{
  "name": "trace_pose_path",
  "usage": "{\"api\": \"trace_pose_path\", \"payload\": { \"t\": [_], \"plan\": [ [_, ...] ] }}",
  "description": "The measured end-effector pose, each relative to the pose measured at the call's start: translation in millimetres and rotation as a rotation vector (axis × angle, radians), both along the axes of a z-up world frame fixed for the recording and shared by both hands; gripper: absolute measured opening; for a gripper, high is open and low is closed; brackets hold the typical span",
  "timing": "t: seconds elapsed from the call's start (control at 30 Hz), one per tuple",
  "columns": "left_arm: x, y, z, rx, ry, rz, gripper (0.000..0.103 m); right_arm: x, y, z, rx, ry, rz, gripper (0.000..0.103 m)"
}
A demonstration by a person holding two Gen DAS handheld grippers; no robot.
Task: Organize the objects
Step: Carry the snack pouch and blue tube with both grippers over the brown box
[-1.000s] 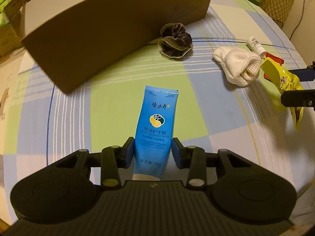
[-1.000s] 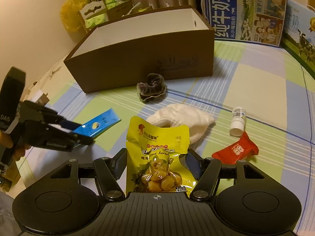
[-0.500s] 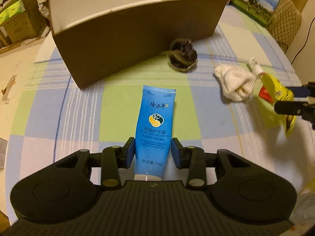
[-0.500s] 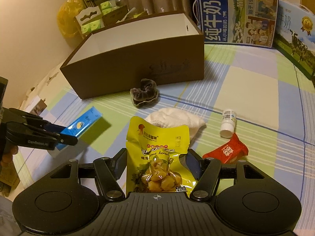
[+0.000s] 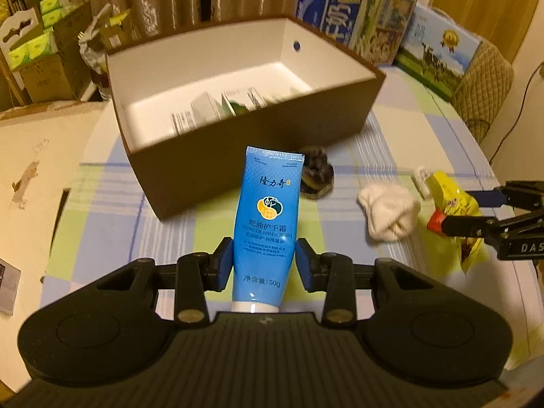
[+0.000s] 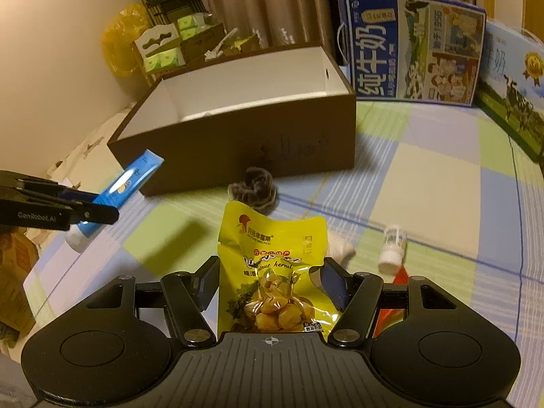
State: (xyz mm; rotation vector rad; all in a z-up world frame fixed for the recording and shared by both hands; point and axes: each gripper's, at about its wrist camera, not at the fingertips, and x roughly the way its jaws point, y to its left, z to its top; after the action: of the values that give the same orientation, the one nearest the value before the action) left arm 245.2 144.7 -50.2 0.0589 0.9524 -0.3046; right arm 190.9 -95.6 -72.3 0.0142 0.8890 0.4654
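Both clenched claws, left (image 5: 264, 265) with tube (image 5: 267, 224), right (image 6: 270, 284) with pouch (image 6: 273, 272), now higher above checked cloth (image 6: 425, 176).

Place: a lived-in room of a home.
Surface: a bed sheet (image 6: 425, 170) in a pastel green, blue and white check.
Window side: long beige curtains (image 6: 289, 3) hang behind.
Storage: cardboard cartons (image 5: 51, 64) with green tissue packs stand stacked at the left.
Groceries: printed milk gift boxes (image 6: 411, 47) lean at the back.
Seat: a quilted cushion (image 5: 482, 81) sits at the right edge.
Light: warm, dim indoor lighting.
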Motion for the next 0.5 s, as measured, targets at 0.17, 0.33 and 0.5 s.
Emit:
{"api": "trace_pose_path", "payload": {
  "t": [0.17, 0.33, 0.5],
  "plan": [
    [14.4, 6.5, 18.3, 0.002, -0.047, 0.021, 0.034, 17.7, 4.4, 10.6, 0.008, -0.031, 0.01, 0.061],
    [32.7, 14.6, 35.0, 0.013, -0.089, 0.043, 0.034, 42.0, 14.6, 24.1, 0.027, -0.067, 0.036, 0.061],
    [60.3, 23.0, 47.8, 0.029, -0.131, 0.067, 0.034, 73.0, 30.2, 36.5, 0.038, -0.105, 0.065, 0.061]
  ]
}}
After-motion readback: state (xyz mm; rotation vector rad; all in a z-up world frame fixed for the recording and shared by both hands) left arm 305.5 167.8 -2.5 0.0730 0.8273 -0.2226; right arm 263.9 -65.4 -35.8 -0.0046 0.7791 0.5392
